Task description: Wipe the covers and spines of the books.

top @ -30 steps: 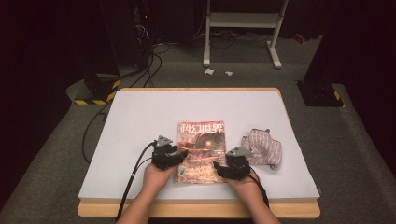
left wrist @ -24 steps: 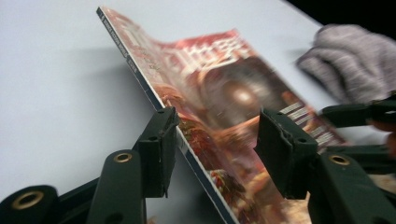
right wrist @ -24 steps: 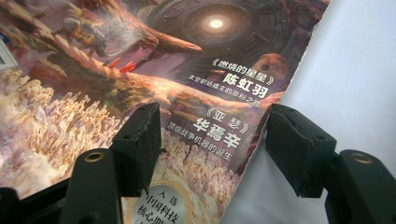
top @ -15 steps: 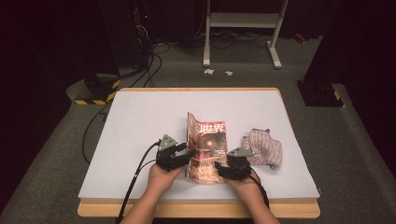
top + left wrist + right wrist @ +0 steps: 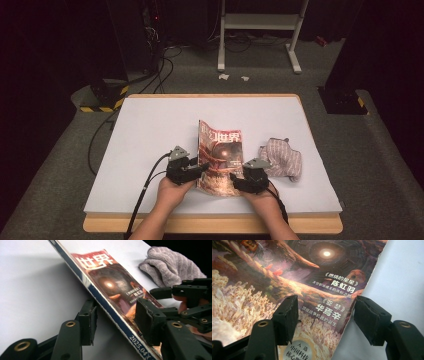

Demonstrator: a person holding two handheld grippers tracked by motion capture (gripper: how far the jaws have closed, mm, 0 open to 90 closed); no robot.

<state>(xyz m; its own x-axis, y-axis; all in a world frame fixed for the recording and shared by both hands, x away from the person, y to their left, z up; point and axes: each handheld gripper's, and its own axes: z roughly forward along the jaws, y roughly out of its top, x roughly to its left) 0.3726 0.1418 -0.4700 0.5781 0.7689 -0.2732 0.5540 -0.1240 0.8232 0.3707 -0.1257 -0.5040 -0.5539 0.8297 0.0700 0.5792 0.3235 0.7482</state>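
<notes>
High view: the glossy red-brown magazine (image 5: 220, 157), which lay flat on the white counter (image 5: 150, 130) a second ago, now has its left spine edge tipped up. The left tool (image 5: 199, 167) straddles that raised edge, its jaws just closing but not visibly pressing. The right tool (image 5: 236, 181) stays spread over the cover's right edge, beside a grey knitted cloth (image 5: 281, 160). Judging by this, lifting or opening has begun.

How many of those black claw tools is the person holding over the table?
2. The left gripper sits at the magazine's raised spine edge, its jaws on either side of that edge. The right gripper sits at the magazine's near right corner, beside the striped cloth.
</notes>
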